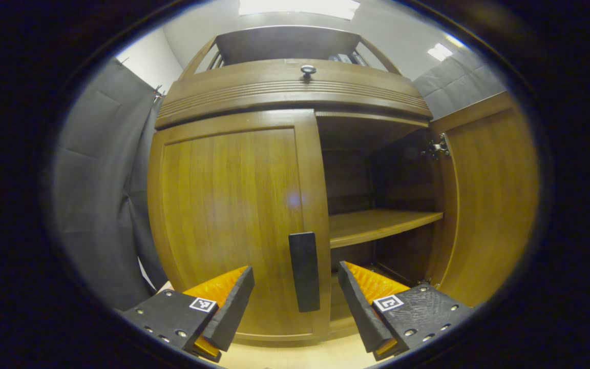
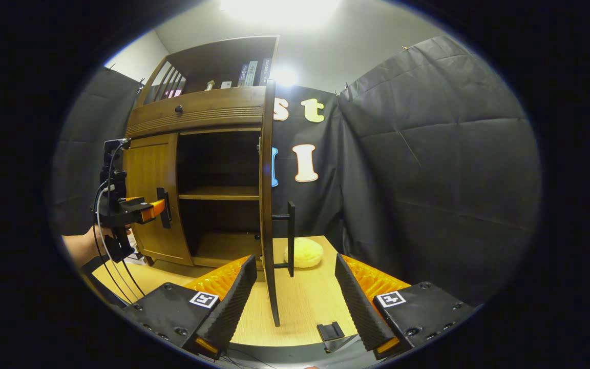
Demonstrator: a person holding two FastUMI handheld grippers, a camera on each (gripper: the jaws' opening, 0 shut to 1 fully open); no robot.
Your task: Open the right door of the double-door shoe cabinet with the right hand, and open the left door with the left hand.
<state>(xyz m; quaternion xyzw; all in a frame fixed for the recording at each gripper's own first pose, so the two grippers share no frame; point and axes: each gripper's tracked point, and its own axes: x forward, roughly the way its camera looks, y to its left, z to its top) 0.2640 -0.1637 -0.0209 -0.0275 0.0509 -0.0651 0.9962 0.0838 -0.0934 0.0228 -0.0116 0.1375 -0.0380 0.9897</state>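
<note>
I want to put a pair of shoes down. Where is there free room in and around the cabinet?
Free: the middle shelf behind the open right door, and the floor of the cabinet under it. Also the table between that door and the black cloth wall, except where the yellow round thing lies.

Black quilted cloth (image 2: pixel 438 169) hangs as the booth's wall on the right and behind, creased in large squares; more of the same dark cloth (image 1: pixel 100 195) hangs on the left side. Above it a plain white wall (image 1: pixel 146 61) and a pale ceiling (image 2: pixel 325 46) show. A bright ceiling light (image 2: pixel 279 10) glares overhead, and a smaller ceiling panel (image 1: pixel 439 51) glows off to one side. The desk (image 2: pixel 305 302) is light wood with a dark front edge. A pale yellow round cushion (image 2: pixel 303 252) lies on it near the cloth.
</note>
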